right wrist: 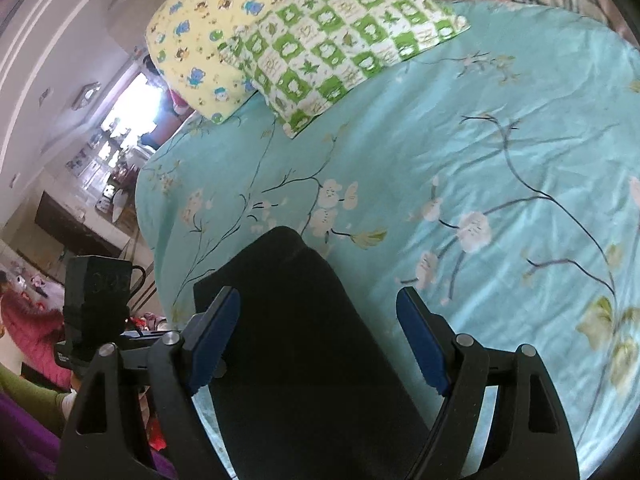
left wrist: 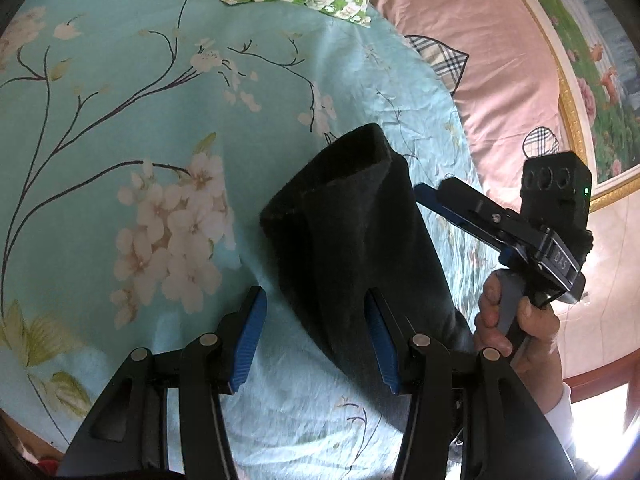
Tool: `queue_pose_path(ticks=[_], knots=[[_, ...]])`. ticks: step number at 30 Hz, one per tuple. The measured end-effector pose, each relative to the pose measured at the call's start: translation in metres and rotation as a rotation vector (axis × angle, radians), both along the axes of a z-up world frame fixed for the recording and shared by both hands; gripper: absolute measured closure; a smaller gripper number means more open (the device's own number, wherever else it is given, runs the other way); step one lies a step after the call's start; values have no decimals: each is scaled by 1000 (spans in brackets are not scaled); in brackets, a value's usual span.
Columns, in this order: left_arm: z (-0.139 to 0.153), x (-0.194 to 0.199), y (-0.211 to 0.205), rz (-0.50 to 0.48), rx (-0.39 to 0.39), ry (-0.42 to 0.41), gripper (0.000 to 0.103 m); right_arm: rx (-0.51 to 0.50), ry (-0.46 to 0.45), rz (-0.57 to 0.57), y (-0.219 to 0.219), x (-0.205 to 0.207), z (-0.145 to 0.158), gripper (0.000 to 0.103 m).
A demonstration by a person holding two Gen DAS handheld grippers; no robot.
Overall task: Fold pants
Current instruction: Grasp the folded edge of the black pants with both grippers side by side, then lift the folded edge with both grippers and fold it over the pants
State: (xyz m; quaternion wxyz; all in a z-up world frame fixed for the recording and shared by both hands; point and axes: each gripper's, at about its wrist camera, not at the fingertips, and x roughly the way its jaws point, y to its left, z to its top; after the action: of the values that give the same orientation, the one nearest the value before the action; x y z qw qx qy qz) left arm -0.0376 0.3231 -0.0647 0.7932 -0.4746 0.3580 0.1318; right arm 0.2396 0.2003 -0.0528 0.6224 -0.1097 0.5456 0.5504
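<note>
Both tongs are spread and empty: left tongs (left wrist: pixel 316 336), right tongs (right wrist: pixel 318 336). Pants (left wrist: pixel 352 248) lie on the bed (left wrist: pixel 120 120) just ahead, long axis running away from them, cuff farthest; neither is clearly nearer.

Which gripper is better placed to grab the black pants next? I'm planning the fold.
Probably the right gripper: its open jaws straddle the black pants, fabric between them. The left gripper sits off the pants' edge, mostly over the floral sheet.
</note>
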Motion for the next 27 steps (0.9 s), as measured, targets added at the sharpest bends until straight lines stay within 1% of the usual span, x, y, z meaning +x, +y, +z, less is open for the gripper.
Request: queue_pose_path(ticks=[1,3,6,7,8,9,10,11,12,13,14,18,24,27], knots=[[-1,2,1,0,-2,0,52,-2,0,10,3,0,-1,25],[-2,3,2,3,-5,-1,52,-25,-4,43,13,-2,-7,36],[-3,6,3,6,-3,-4,52,-73,-14,78,23,-5,-18,45],[-3,8,4,7,-3,-5,54,-82,-10,89,24,-5,-21,48],[-4,10,5,11,-1,-7,55,-90,3,95,26,-6,-25,54],[-4,12,5,11,-1,-9,58,-95,11,95,27,-6,-27,58],[-5,14,6,15,5,-7,72,-98,15,95,28,-6,-28,61],[-6,17,7,20,5,9,77,-101,15,99,29,-7,-28,70],[-7,18,8,23,-9,5,78,-109,3,105,29,-9,-27,74],[-6,18,9,26,-21,-2,81,-112,-5,107,29,-11,-24,76],[-4,17,8,24,-27,-11,82,-112,-11,104,27,-12,-20,79],[14,13,-2,12,7,-29,84,-75,-36,86,18,-17,2,81],[56,11,-26,-14,64,-72,85,4,-83,28,-7,-30,46,82],[77,10,-42,-37,87,-100,86,57,-91,-11,-28,-34,68,82]])
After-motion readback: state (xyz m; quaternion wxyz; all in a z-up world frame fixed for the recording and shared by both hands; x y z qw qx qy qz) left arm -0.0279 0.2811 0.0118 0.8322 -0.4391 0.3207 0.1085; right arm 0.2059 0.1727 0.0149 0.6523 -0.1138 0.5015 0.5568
